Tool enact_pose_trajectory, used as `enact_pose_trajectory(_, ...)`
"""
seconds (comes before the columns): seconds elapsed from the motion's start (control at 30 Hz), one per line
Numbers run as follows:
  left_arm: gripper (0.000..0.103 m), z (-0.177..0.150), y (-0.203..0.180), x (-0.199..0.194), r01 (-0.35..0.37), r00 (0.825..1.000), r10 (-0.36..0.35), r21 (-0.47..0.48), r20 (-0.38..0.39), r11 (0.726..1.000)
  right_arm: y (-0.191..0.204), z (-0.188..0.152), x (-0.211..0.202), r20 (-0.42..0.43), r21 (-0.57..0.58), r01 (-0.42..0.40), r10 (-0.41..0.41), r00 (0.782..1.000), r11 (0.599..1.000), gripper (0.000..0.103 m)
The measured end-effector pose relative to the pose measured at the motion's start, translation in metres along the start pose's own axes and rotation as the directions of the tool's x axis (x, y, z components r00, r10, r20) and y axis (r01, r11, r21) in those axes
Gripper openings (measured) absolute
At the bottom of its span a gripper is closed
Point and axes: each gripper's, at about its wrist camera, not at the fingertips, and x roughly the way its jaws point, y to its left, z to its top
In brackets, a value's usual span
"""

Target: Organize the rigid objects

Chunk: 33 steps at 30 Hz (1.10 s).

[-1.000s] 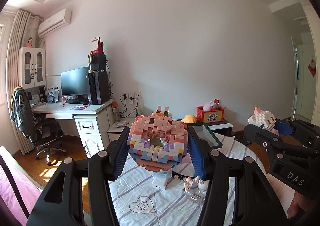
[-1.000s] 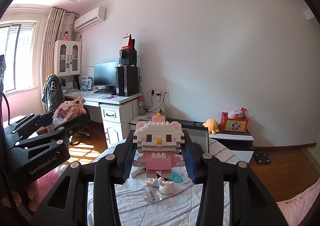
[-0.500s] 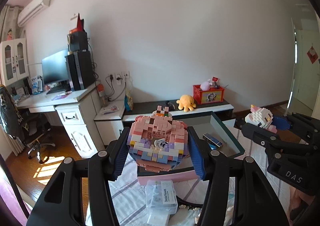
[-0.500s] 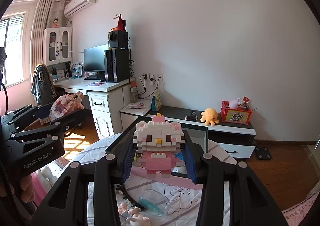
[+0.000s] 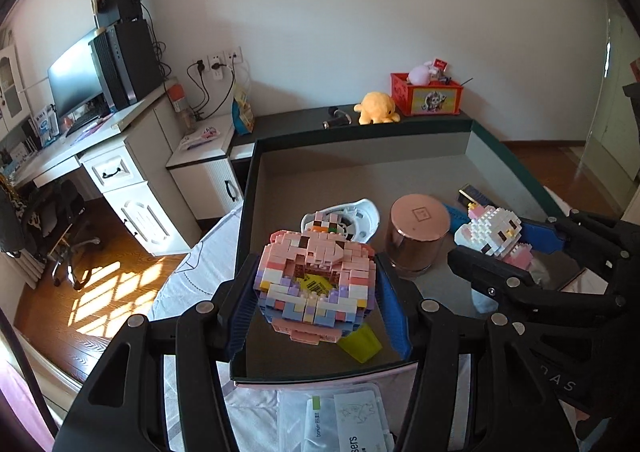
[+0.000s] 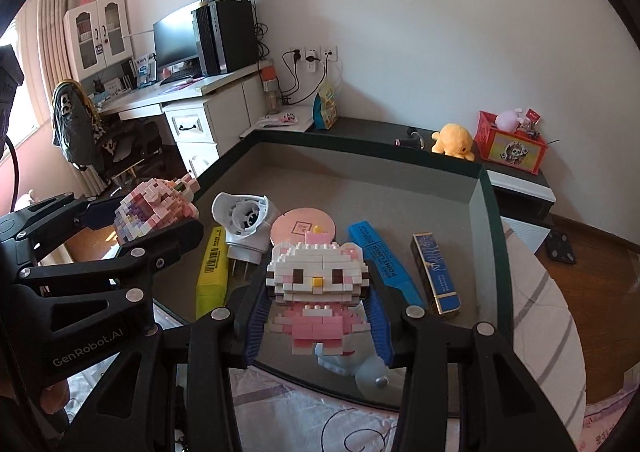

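**Both grippers loaded, over the box**

Left gripper (image 5: 316,292) clamped on pink-purple brick model (image 5: 316,280), jaws about half apart; right gripper (image 6: 318,312) pinching white-pink brick cat (image 6: 318,284), jaws narrower; both models held above the dark open box (image 6: 486,212), not touching its floor.

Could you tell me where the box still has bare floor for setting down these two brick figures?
The far half of the box floor, between the back wall and the fan and pink tin, is bare. The near half is crowded: yellow marker, blue marker, and blue-gold case lie side by side.
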Motion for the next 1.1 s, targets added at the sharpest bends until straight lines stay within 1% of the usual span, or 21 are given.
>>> enact_pose_trajectory(0.07, 0.057, -0.003, 0.002, 0.004, 0.001, 1.0, -0.002, -0.013, -0.018, 1.0, 0.0, -0.003, 0.006, -0.017, -0.002, -0.002, 0.002, 1.0, 1.0, 0.045)
enact_pose_trajectory(0.13, 0.059, -0.003, 0.005, 0.001, -0.011, 1.0, 0.011, -0.026, -0.009, 1.0, 0.001, -0.004, 0.007, -0.01, -0.005, -0.002, 0.002, 1.0, 1.0, 0.047)
enact_pose_trajectory(0.2, 0.071, -0.001, 0.008, -0.004, -0.037, 0.999, 0.037, -0.034, -0.005, 0.999, 0.002, -0.003, 0.005, -0.01, 0.003, 0.006, -0.006, 1.0, 1.0, 0.055)
enact_pose_trajectory(0.23, 0.073, -0.002, 0.011, -0.01, -0.036, 0.999, 0.036, -0.042, 0.004, 0.998, 0.002, -0.002, 0.002, 0.0, 0.007, 0.01, -0.01, 1.0, 1.0, 0.056)
enact_pose_trajectory(0.27, 0.076, -0.001, 0.014, -0.017, -0.029, 0.999, 0.03, -0.053, 0.018, 0.998, 0.002, -0.001, -0.005, 0.013, 0.015, 0.01, -0.01, 1.0, 1.0, 0.059)
enact_pose_trajectory(0.3, 0.079, -0.002, 0.017, -0.027, -0.023, 0.999, 0.025, -0.062, 0.034, 0.998, 0.002, 0.0, -0.011, 0.023, 0.026, 0.016, -0.016, 1.0, 1.0, 0.065)
enact_pose_trajectory(0.33, 0.08, -0.003, 0.019, -0.037, -0.022, 0.998, 0.026, -0.067, 0.056, 0.998, 0.004, 0.001, -0.02, 0.036, 0.034, 0.027, -0.028, 0.999, 0.999, 0.069)
enact_pose_trajectory(0.37, 0.086, -0.005, 0.02, -0.05, -0.028, 0.996, 0.034, -0.07, 0.08, 0.997, 0.007, 0.001, -0.032, 0.059, 0.037, 0.04, -0.042, 0.997, 0.998, 0.076)
enact_pose_trajectory(0.4, 0.091, -0.008, 0.02, -0.065, -0.034, 0.993, 0.042, -0.073, 0.106, 0.997, 0.009, -0.001, -0.046, 0.087, 0.041, 0.047, -0.05, 0.995, 0.998, 0.081)
enact_pose_trajectory(0.5, 0.099, -0.02, 0.022, -0.117, -0.044, 0.975, 0.064, -0.096, 0.214, 0.994, 0.02, -0.005, -0.089, 0.155, 0.051, 0.037, -0.044, 0.987, 0.998, 0.083)
enact_pose_trajectory(0.57, 0.103, -0.031, 0.023, -0.152, -0.057, 0.956, 0.087, -0.112, 0.281, 0.992, 0.029, -0.011, -0.12, 0.204, 0.048, 0.044, -0.052, 0.978, 0.998, 0.087)
enact_pose_trajectory(0.63, 0.103, -0.046, 0.022, -0.184, -0.042, 0.937, 0.081, -0.121, 0.34, 0.992, 0.038, -0.018, -0.148, 0.239, 0.045, 0.056, -0.065, 0.969, 0.997, 0.097)
enact_pose_trajectory(0.67, 0.103, -0.051, 0.022, -0.198, -0.038, 0.932, 0.08, -0.124, 0.355, 0.992, 0.044, -0.023, -0.164, 0.258, 0.04, 0.061, -0.069, 0.964, 0.997, 0.103)
enact_pose_trajectory(0.77, 0.103, -0.07, 0.015, -0.236, -0.044, 0.917, 0.09, -0.124, 0.389, 0.991, 0.062, -0.039, -0.208, 0.317, 0.024, 0.073, -0.077, 0.945, 0.997, 0.103)
enact_pose_trajectory(0.83, 0.103, -0.086, 0.008, -0.259, -0.068, 0.903, 0.112, -0.119, 0.414, 0.991, 0.072, -0.048, -0.235, 0.347, 0.018, 0.072, -0.073, 0.935, 0.997, 0.103)
enact_pose_trajectory(0.9, 0.103, -0.102, 0.003, -0.283, -0.085, 0.885, 0.135, -0.131, 0.445, 0.988, 0.082, -0.063, -0.258, 0.375, 0.012, 0.097, -0.094, 0.922, 0.995, 0.103)
enact_pose_trajectory(1.03, 0.103, -0.128, -0.004, -0.325, -0.064, 0.862, 0.12, -0.129, 0.492, 0.99, 0.094, -0.091, -0.3, 0.421, 0.022, 0.114, -0.113, 0.9, 0.993, 0.103)
enact_pose_trajectory(1.1, 0.103, -0.139, -0.01, -0.343, -0.07, 0.848, 0.127, -0.13, 0.514, 0.989, 0.099, -0.104, -0.318, 0.443, 0.03, 0.127, -0.127, 0.887, 0.991, 0.103)
